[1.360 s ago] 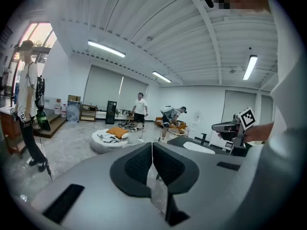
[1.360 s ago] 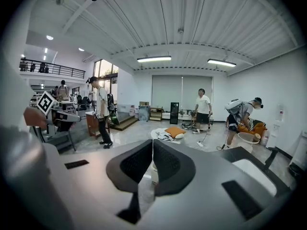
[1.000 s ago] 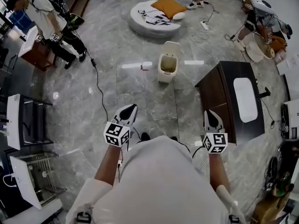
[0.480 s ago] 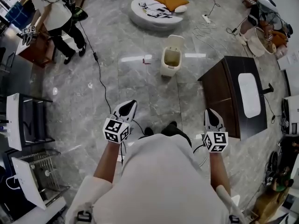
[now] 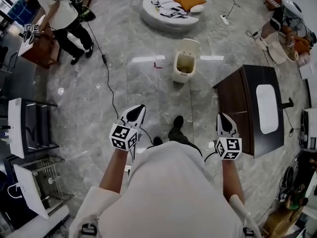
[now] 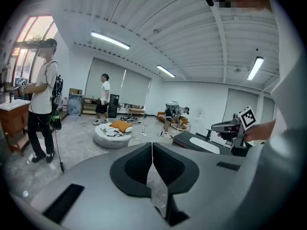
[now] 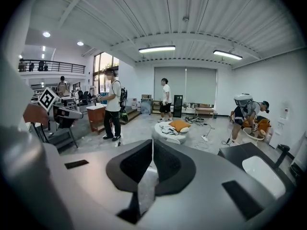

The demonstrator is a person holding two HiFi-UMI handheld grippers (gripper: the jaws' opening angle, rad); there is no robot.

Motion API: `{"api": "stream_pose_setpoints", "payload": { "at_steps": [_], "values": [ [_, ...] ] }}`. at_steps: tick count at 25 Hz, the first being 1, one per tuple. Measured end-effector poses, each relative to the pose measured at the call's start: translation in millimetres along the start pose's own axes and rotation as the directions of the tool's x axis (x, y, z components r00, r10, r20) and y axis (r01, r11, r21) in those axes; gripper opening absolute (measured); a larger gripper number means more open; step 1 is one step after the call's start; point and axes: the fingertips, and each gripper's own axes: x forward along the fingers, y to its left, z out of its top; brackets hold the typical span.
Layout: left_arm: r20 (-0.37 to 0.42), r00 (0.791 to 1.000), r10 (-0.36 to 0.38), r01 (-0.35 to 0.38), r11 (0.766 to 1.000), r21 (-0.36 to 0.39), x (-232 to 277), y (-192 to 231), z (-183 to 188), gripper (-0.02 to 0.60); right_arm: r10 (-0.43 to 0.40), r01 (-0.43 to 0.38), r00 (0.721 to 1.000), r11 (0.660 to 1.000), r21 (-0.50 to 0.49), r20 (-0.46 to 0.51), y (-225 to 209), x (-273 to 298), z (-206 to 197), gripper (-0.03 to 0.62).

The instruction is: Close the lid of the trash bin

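The cream trash bin (image 5: 184, 68) stands on the grey marble floor ahead of me, its lid (image 5: 190, 46) tipped up and back, so the inside shows. My left gripper (image 5: 137, 111) is held out at lower left, shut and empty, well short of the bin. My right gripper (image 5: 223, 119) is at lower right beside the dark table, also shut with nothing in it. In the left gripper view the jaws (image 6: 152, 150) meet along one line. The right gripper view shows its jaws (image 7: 152, 145) together too, with a white curved edge, probably the lid (image 7: 173, 139), just past them.
A dark table (image 5: 245, 110) with a white oval top piece stands right of the bin. A round white cushion (image 5: 166, 14) with an orange pillow lies beyond. A black cable (image 5: 107, 78) runs across the floor at left. People stand at upper left (image 5: 62, 11) and upper right (image 5: 290, 21). White racks (image 5: 17, 128) line the left side.
I have stepped forward: a black shoe now shows ahead of my body and the table has come nearer. Both grippers stay shut and held out. The lid is still up.
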Motion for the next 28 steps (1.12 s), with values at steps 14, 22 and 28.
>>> {"api": "stream_pose_setpoints", "payload": {
  "at_steps": [14, 22, 28],
  "values": [
    [-0.034, 0.999, 0.039, -0.040, 0.999, -0.005, 85.3, 11.9, 32.4, 0.020, 0.075, -0.075, 0.997, 0.997, -0.005, -0.025, -58.7, 85.2, 26.1, 0.032],
    [-0.033, 0.997, 0.075, -0.075, 0.997, -0.004, 131.2, 8.7, 48.8, 0.020, 0.118, -0.118, 0.993, 0.993, -0.015, -0.012, -96.5, 124.6, 42.1, 0.032],
    [-0.031, 0.994, 0.101, -0.101, 0.995, 0.007, 162.3, 9.3, 58.7, 0.020, 0.137, -0.138, 0.990, 0.990, -0.017, -0.017, -121.5, 147.3, 44.1, 0.032]
  ]
}}
